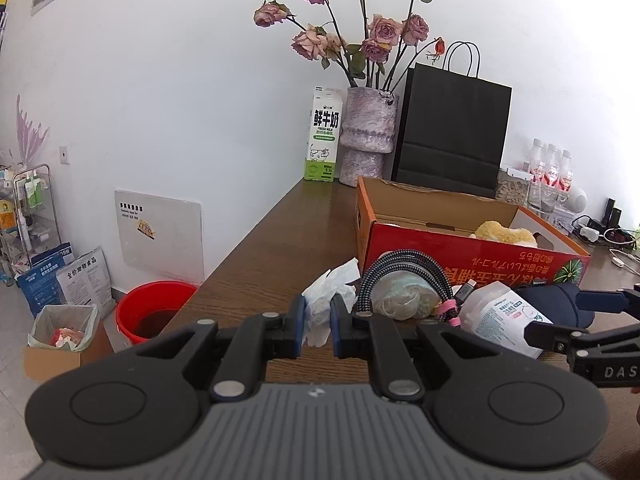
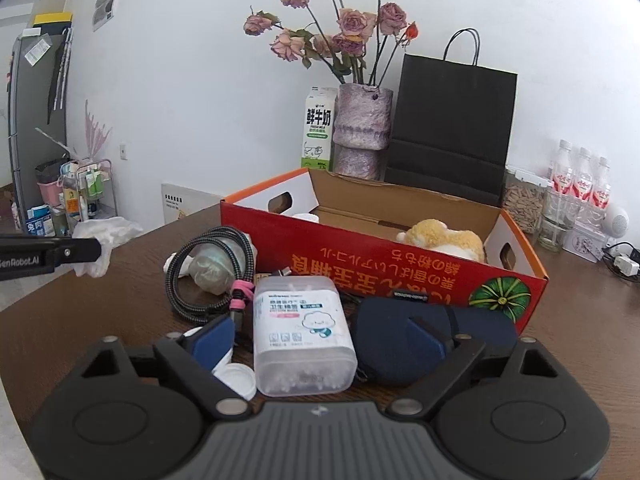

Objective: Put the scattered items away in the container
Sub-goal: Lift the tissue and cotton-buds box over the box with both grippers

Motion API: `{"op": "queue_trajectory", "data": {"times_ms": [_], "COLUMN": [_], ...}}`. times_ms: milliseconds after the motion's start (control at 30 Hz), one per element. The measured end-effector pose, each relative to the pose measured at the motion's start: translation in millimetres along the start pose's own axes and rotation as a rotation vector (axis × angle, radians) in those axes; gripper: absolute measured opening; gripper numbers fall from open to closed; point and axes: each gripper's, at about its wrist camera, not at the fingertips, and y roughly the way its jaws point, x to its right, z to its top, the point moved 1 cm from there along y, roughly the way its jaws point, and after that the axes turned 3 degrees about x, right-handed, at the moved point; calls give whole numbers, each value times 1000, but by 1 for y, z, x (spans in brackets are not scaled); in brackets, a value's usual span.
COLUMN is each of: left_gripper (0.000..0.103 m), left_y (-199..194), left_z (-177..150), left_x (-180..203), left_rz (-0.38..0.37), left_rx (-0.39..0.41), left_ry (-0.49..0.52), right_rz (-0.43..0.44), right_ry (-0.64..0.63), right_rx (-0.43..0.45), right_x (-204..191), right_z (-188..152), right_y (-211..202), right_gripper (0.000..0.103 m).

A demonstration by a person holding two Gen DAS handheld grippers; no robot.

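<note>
Left hand-held gripper (image 1: 318, 326) of mine tilts slightly downward, pinching a crumpled white tissue (image 1: 326, 300) just left of the red cardboard box (image 1: 460, 254). Right hand-held gripper (image 2: 318, 340) also angles down, its jaws spread around a translucent cotton-swab box (image 2: 304, 336) without pressing it; that lies on the surface (image 2: 120, 304) just before the red cardboard box.

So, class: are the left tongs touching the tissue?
Touching. The left wrist view shows the left tongs shut on the white tissue, both pads pressed against it; the right wrist view shows it hanging from their tip.
</note>
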Motion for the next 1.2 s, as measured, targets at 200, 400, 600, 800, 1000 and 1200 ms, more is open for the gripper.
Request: {"op": "queue_trajectory", "data": {"times_ms": [200, 400, 600, 800, 1000, 1200], "left_gripper": [13, 13, 14, 14, 14, 14], "left_y": [1, 5, 6, 7, 8, 17], "left_z": [0, -2, 0, 4, 22, 45], "left_x": [-5, -9, -8, -1, 16, 37], "left_rz": [-1, 0, -5, -17, -47, -77], "left_rx": [-6, -17, -10, -3, 44, 100], "left_ry": [-6, -14, -15, -5, 17, 44], "right_rz": [43, 45, 59, 44, 12, -29], "right_ry": [-2, -47, 6, 19, 40, 60], "right_rx": [-116, -139, -103, -37, 56, 129], "right_x": [-2, -12, -3, 5, 19, 40], "right_z": [11, 9, 7, 12, 30, 49], "right_y": [42, 52, 41, 24, 12, 11], "right_gripper": [77, 64, 64, 64, 64, 64]}}
